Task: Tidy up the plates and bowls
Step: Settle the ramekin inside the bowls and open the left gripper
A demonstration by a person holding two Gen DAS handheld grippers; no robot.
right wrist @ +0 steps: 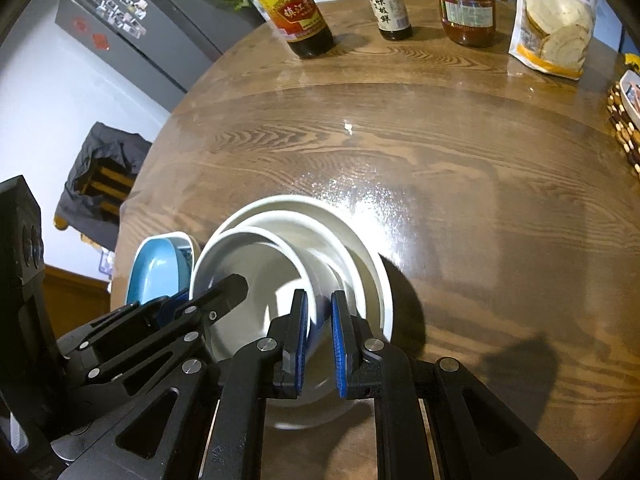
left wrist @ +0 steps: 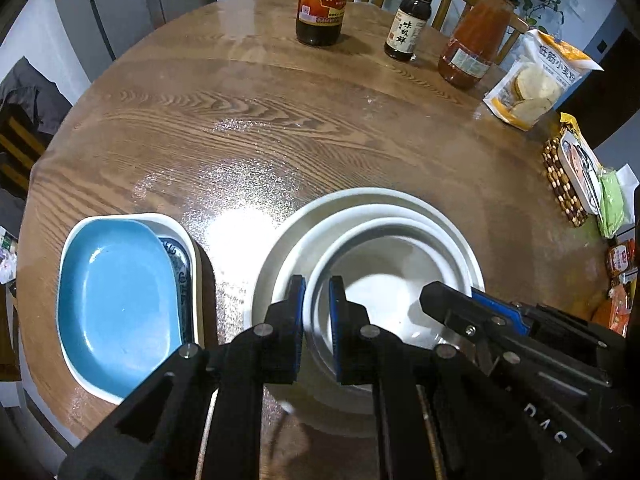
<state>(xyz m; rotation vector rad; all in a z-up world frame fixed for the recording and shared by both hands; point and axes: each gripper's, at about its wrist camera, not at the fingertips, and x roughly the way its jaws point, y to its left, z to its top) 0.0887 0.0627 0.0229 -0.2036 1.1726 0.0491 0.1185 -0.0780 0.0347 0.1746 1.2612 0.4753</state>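
Three white bowls point(left wrist: 400, 248) nested, near centre of wood table point(left wrist: 280, 128); blue plate point(left wrist: 116, 296) atop two dishes, left. Left gripper point(left wrist: 317, 304) and right gripper point(right wrist: 319, 320) each clamp innermost rim. Three bottles point(left wrist: 320, 4) far; fridge point(right wrist: 132, 28) beyond.

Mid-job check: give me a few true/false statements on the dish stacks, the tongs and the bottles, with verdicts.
1. The white bowls are nested inside each other. True.
2. The blue plate lies alone on the wooden table. False: it sits in a white dish, over a patterned one.
3. The left tongs straddle the rim of the innermost bowl. True.
4. The right tongs hover away from the bowls. False: they straddle the bowl stack's right side.
5. The three bottles lie tipped over. False: they stand upright.
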